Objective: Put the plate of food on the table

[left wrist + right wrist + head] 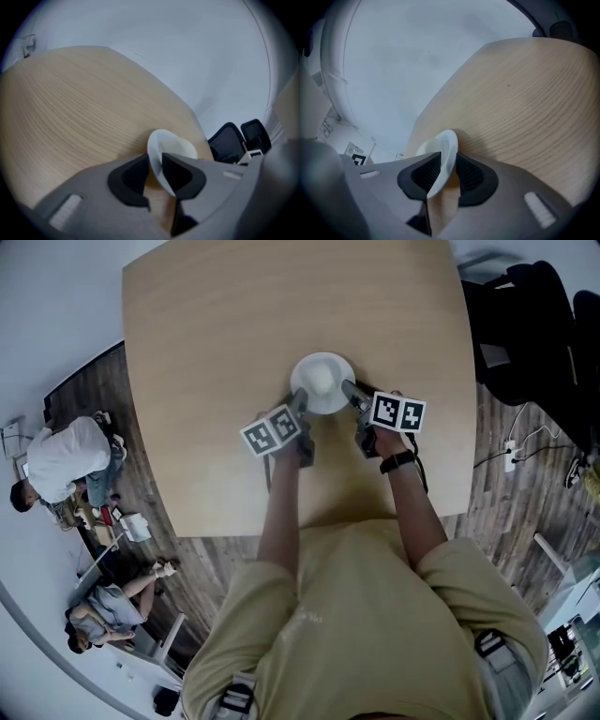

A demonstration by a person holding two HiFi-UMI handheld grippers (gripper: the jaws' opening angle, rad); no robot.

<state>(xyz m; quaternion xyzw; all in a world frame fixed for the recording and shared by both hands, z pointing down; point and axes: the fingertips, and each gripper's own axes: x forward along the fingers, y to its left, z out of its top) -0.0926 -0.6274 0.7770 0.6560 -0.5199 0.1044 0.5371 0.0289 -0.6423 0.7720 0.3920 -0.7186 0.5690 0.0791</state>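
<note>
The left gripper (pixel 154 161) has its 2 dark-padded jaws set narrowly apart around the near rim of a small round white plate (pixel 158 140). A sliver of wood shows between the rim and 1 pad, so the hold looks slack. The right gripper (pixel 447 158) brackets the opposite rim the same way: jaws a little apart, rim between the ribbed pads, with a thin gap on the outer side. A pale cream mound of food (pixel 322 381) sits in the plate's middle. The plate appears to rest flat on the light wooden worktop (pixel 216 315), near its centre and straight ahead of the person. A black band (pixel 397 462) circles the right wrist. Black office chairs (pixel 530 324) stand beyond the worktop's right edge, well apart from the plate.
</note>
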